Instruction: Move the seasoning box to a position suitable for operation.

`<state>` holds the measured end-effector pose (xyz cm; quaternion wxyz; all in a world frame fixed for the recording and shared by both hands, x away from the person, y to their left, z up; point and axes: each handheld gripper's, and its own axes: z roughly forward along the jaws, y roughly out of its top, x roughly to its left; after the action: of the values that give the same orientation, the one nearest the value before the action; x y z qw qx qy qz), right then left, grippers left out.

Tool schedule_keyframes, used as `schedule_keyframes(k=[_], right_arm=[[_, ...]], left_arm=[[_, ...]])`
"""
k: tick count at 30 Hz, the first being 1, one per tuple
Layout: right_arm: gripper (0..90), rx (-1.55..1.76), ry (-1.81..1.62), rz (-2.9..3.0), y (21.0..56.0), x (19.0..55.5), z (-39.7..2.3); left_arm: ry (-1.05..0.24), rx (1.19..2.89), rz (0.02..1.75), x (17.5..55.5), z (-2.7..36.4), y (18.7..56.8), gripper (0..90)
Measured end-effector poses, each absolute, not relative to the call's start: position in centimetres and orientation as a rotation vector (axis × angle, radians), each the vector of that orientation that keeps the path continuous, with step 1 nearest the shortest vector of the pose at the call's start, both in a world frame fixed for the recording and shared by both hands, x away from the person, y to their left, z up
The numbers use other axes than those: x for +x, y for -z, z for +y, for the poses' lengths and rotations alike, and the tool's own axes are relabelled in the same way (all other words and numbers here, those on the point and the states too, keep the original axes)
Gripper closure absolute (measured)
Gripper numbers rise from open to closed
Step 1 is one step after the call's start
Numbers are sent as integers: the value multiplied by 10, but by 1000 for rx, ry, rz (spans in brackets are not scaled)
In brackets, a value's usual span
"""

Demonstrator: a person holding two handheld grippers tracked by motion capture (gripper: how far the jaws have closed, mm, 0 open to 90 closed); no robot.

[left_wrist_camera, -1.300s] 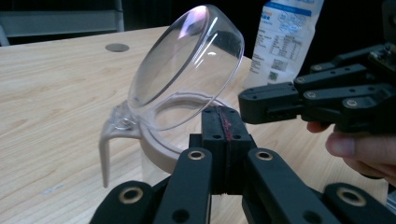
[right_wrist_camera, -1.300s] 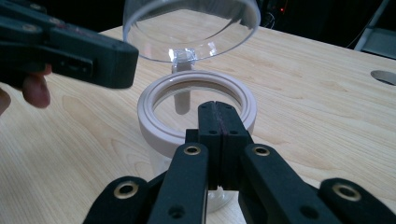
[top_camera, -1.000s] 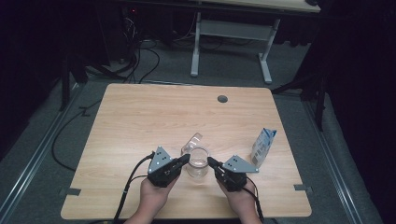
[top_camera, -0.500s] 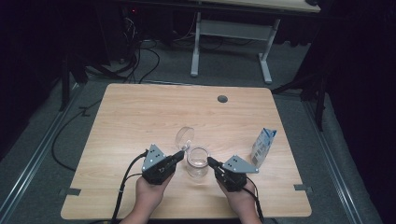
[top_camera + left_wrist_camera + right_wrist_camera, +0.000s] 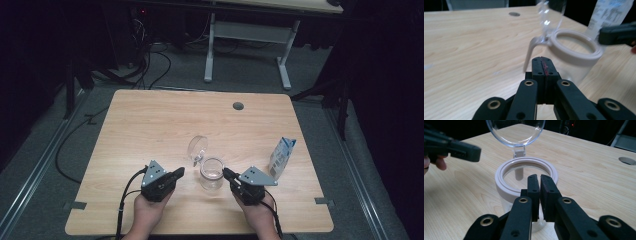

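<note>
One camera hangs high above the person's side of the table [image 5: 150,120], looking forward and down — far enough off to take in the whole top, the floor around it and a second desk [image 5: 245,30] beyond.

The left gripper view sits low and close, looking along its own fingers [image 5: 544,72] across the wood toward the far edge.

The right gripper view is just as near, facing the other way over its fingers [image 5: 540,192].

All three share the open jar [image 5: 211,172] [image 5: 574,50] [image 5: 526,172] — and each gripper view catches the opposite gripper's tip.

Open-lidded jar [image 5: 525,178] before claw [image 5: 539,182]
</note>
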<state>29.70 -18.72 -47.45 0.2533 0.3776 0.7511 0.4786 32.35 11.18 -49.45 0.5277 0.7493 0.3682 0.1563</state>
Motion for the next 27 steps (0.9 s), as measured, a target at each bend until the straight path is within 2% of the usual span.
schedule_keyframes(k=[9, 15, 21, 27], right_arm=[[843, 1083, -1259, 1998, 479, 298, -202], [820, 1162, -1191, 1970, 487, 293, -221], [792, 1176, -1150, 1925, 485, 279, -243], [778, 1216, -1122, 1906, 494, 262, -266]], left_arm=[[-408, 1846, 883, 316, 146, 516, 873], [-447, 1880, 871, 319, 158, 511, 834], [-425, 1903, 916, 323, 158, 517, 790], [-462, 1908, 925, 320, 155, 517, 752]])
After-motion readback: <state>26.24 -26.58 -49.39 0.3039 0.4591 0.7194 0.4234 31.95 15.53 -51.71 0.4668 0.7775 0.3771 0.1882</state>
